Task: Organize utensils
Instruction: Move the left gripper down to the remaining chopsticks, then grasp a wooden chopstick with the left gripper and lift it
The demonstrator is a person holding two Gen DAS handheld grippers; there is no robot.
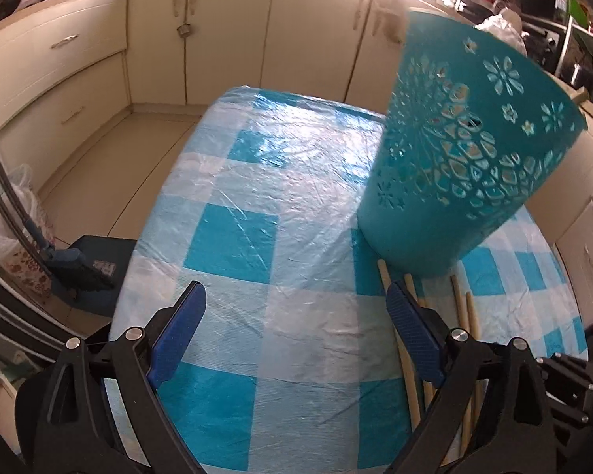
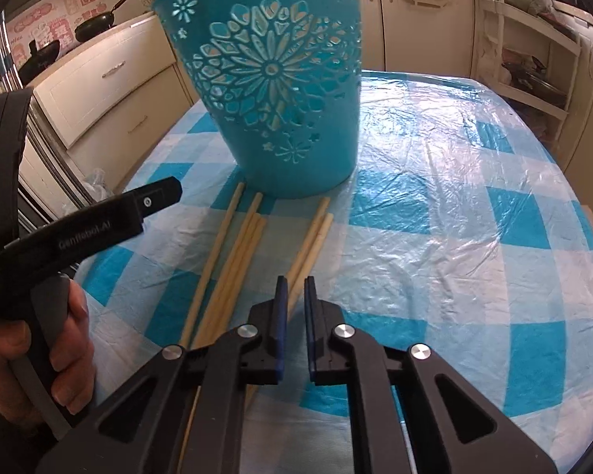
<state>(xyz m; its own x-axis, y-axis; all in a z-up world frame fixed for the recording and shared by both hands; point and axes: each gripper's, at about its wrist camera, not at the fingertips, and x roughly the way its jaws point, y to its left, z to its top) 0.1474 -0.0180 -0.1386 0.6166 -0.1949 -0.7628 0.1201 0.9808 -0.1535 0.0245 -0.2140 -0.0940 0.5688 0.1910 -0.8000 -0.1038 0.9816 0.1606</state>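
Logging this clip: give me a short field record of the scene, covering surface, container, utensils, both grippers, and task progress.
surface: table with blue-and-white checked plastic cloth
container: teal cut-out basket, upright on the table
utensils: wooden chopsticks, six ends visible, lying loose in front of the basket
left gripper: open wide, holds nothing
right gripper: narrow gap between the fingers, nothing between them, above the chopsticks
progress: no chopstick seen lifted yet

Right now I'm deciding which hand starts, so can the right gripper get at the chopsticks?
Probably yes. The right gripper hovers just above the chopsticks lying loose on the tablecloth, with nothing between; its jaws are nearly closed and must widen. The basket stands beyond their far tips.
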